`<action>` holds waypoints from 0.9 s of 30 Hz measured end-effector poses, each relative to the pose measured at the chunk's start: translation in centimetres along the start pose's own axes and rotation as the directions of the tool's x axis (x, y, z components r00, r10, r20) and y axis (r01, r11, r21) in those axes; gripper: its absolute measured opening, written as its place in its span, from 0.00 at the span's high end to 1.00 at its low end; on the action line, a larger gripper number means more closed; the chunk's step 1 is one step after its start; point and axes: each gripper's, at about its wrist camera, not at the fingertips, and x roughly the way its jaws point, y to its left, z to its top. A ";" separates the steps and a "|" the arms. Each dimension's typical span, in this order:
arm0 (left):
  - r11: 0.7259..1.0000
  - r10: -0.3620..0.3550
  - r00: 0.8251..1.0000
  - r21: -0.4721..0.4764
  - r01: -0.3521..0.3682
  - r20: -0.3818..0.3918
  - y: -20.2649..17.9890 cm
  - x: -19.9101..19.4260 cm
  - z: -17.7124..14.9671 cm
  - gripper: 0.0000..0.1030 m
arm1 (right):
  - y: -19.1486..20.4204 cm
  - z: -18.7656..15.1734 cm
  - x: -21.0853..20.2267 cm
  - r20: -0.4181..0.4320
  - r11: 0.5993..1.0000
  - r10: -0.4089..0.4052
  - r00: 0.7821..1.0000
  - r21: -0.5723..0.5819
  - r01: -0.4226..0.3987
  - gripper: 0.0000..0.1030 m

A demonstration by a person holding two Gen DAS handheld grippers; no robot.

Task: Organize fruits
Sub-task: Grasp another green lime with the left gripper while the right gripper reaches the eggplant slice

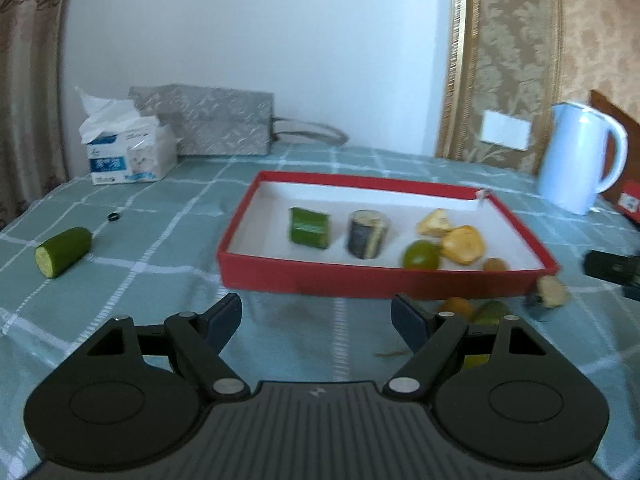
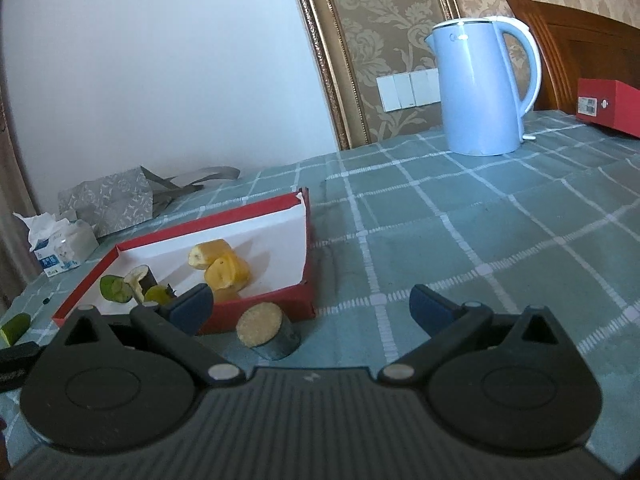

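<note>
I am holding my right tool (image 2: 310, 312) wide open over the surface (image 2: 480, 240), nothing between its fingers; open cloth is stretching ahead and right toward the kettle (image 2: 480, 88). The cut dark-skinned piece (image 2: 267, 330) is lying just ahead-left, beside the red tray's near corner (image 2: 308, 300). My left tool (image 1: 316, 320) is hanging open and empty before the tray's near wall (image 1: 320, 276), the cucumber half (image 1: 62, 251) well off left.

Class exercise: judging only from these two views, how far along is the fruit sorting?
Done: several pieces lie in the red box. In hand: nothing; the left tongs and right tongs are open and empty. Left: a cucumber piece and a dark-skinned chunk sit on the tablecloth.
</note>
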 end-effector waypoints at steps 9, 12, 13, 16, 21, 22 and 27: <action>0.997 -0.002 0.999 0.080 0.005 -0.036 -4.0 -0.1 -0.9 0.19 | 0.0 0.0 0.0 0.005 1.000 -0.006 1.000 0.001 0.006 0.00; 0.998 -0.022 0.999 0.064 0.025 -0.043 -4.2 -0.4 -0.7 0.19 | 0.1 0.0 0.2 -0.008 1.000 -0.010 1.000 -0.003 0.010 0.00; 0.998 -0.034 0.998 0.056 0.036 -0.045 -4.3 -0.5 -0.7 0.19 | 0.1 0.0 0.2 -0.009 1.000 -0.009 1.000 -0.004 0.009 0.00; 0.996 -0.058 0.996 0.059 0.062 -0.061 -4.7 -0.4 -1.0 0.18 | 0.2 0.0 0.1 0.000 1.000 -0.010 1.000 -0.009 0.010 0.00; 0.994 -0.063 0.995 0.089 0.070 -0.079 -5.5 0.1 -1.4 0.18 | 0.2 0.0 0.1 -0.005 1.000 -0.013 1.000 -0.010 0.013 0.00; 0.993 -0.069 0.994 0.085 0.076 -0.087 -5.6 0.3 -1.5 0.18 | 0.2 0.0 0.1 -0.006 1.000 -0.012 1.000 -0.011 0.012 0.00; 0.992 -0.087 0.989 0.078 0.097 -0.121 -5.8 1.2 -1.7 0.18 | 0.3 0.0 0.1 -0.008 1.000 -0.009 1.000 -0.016 0.009 0.00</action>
